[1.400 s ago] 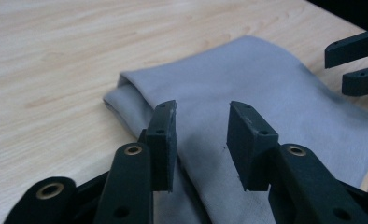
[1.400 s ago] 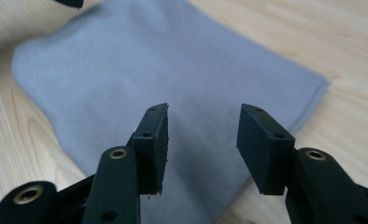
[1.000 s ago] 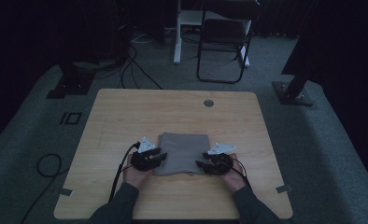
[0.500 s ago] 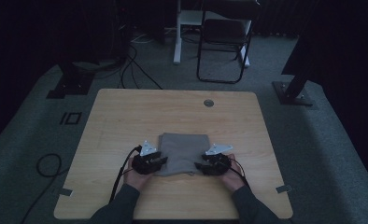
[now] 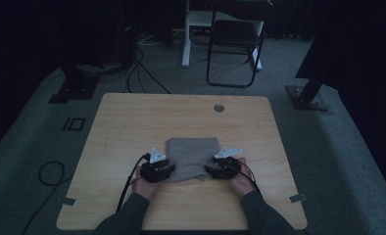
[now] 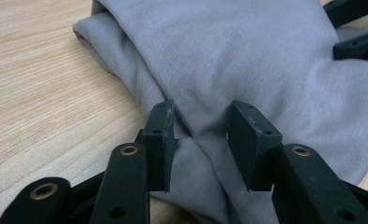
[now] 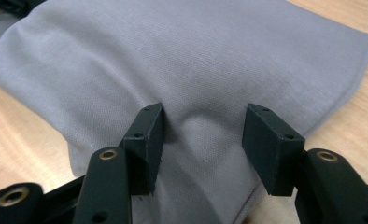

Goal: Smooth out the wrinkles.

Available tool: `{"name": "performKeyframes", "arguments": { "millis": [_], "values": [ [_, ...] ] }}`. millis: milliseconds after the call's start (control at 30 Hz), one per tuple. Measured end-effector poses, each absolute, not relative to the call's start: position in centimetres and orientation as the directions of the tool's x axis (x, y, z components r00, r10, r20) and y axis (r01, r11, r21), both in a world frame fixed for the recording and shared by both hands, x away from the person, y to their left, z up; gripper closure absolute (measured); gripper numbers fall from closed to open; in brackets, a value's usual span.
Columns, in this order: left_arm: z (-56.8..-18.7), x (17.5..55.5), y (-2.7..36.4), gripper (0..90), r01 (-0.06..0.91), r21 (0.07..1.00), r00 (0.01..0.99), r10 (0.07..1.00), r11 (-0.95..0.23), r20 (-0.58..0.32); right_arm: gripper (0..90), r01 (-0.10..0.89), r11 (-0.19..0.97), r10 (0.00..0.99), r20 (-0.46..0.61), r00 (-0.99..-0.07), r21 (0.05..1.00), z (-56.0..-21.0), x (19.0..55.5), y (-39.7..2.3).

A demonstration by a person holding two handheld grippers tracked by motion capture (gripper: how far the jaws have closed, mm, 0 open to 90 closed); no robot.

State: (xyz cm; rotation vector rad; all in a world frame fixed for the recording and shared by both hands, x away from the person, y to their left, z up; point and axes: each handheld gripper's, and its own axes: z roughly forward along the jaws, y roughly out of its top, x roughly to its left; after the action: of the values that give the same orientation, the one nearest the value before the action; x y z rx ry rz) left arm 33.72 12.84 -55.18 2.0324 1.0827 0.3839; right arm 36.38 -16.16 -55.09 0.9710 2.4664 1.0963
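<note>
A folded grey cloth (image 5: 192,152) lies flat on the wooden table (image 5: 132,127), near its front middle. My left gripper (image 5: 167,170) is at the cloth's near left corner. It is open, and its jaws straddle a raised fold of the cloth (image 6: 247,56) in the left gripper view (image 6: 201,126). My right gripper (image 5: 211,170) is at the near right corner, also open. Its jaws stand wide on either side of a bulge in the cloth (image 7: 210,51) in the right gripper view (image 7: 201,126). The right gripper's jaws (image 6: 355,28) show at the far side of the cloth.
A round cable hole (image 5: 219,108) sits near the table's far edge. Beyond the table stand a dark folding chair (image 5: 235,39) and two stand bases (image 5: 306,95) (image 5: 73,90). A cable loop (image 5: 49,171) lies on the carpet at the left.
Both grippers have edged a little inward and toward me, onto the cloth's near corners. The cloth stays where it was.
</note>
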Motion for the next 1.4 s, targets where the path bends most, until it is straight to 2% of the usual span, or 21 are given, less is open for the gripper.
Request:
{"name": "performKeyframes", "arguments": {
  "millis": [367, 1067, 1167, 1400],
  "values": [
    [-55.3, 35.0, 12.4, 62.2, 0.563, 0.755, 0.566, 0.822, -0.336, -0.057, 48.2, 0.471, 0.462, 0.702, 0.014, -0.712, 0.752, -55.3, 38.5, -15.7],
    [-55.2, 40.4, 12.6, 61.3, 0.591, 0.752, 0.468, 0.883, -0.292, -0.025, 46.7, 0.515, 0.421, 0.763, 0.016, -0.647, 0.746, -55.2, 43.0, -14.1],
    [-54.4, 39.8, 12.8, 59.1, 0.596, 0.759, 0.439, 0.898, -0.261, -0.036, 46.0, 0.529, 0.419, 0.777, 0.010, -0.630, 0.738, -55.0, 42.9, -13.9],
    [-54.0, 37.1, 12.6, 57.1, 0.573, 0.760, 0.507, 0.861, -0.306, -0.036, 45.1, 0.526, 0.440, 0.767, 0.000, -0.642, 0.728, -54.7, 41.2, -14.6]
  ]
}}
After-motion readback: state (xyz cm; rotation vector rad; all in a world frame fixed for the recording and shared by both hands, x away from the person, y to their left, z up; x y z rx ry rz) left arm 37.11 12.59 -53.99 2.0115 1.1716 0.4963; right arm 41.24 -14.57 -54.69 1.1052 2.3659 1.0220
